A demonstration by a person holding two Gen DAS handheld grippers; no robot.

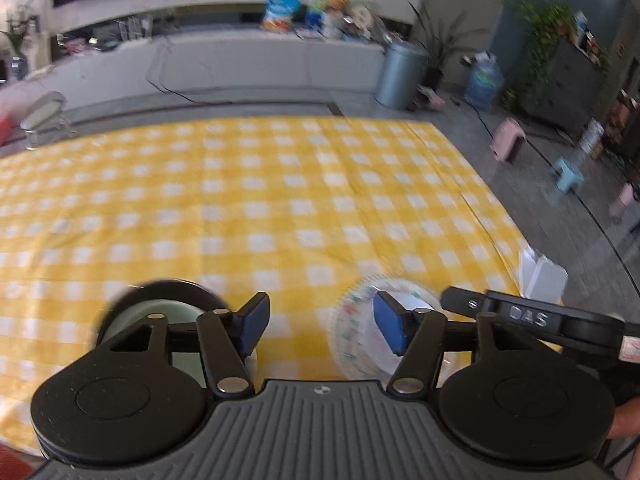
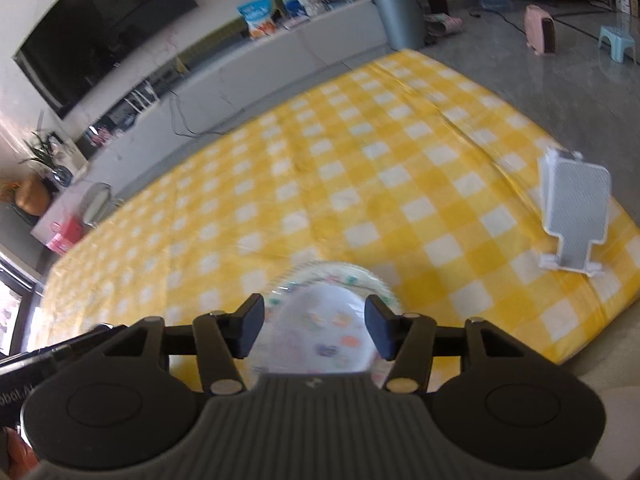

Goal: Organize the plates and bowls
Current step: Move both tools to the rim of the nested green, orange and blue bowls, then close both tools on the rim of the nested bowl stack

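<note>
**Inspector:** Between the jaws of the left gripper (image 1: 320,326) I see only the yellow-and-white checked tablecloth (image 1: 280,200). Confirm the jaw state.

**Assistant:** They stand wide apart with nothing between the blue pads. Beyond the left jaw sits a pale green bowl inside a dark round plate (image 1: 160,312), partly hidden by the linkage. Beyond the right jaw lies the white plastic plate with coloured print round its rim (image 1: 352,332), a white bowl (image 1: 412,304) resting in it.

**Inspector:** And the right gripper (image 2: 315,328)?

**Assistant:** Its jaws are also parted. The white bowl (image 2: 320,336) shows in the gap between them, seated on the printed plate (image 2: 340,274), but neither pad presses on it; the picture is blurred, so I cannot say how much clearance there is.

**Inspector:** Your reading of the arrangement?

**Assistant:** In my judgement each bowl sits nested on a plate so the crockery forms two tidy sets side by side near the jaws, and both grippers stand free of them. Whether more pieces remain to be sorted I cannot tell; none shows elsewhere on the cloth.

**Inspector:** Anything else on the surface?

**Assistant:** A white ribbed stand (image 2: 572,216), upright and well to the right of the right jaw, near the cloth's edge. The right gripper's black arm crosses just beyond the left gripper's right jaw, so the two tools work close together.
</note>
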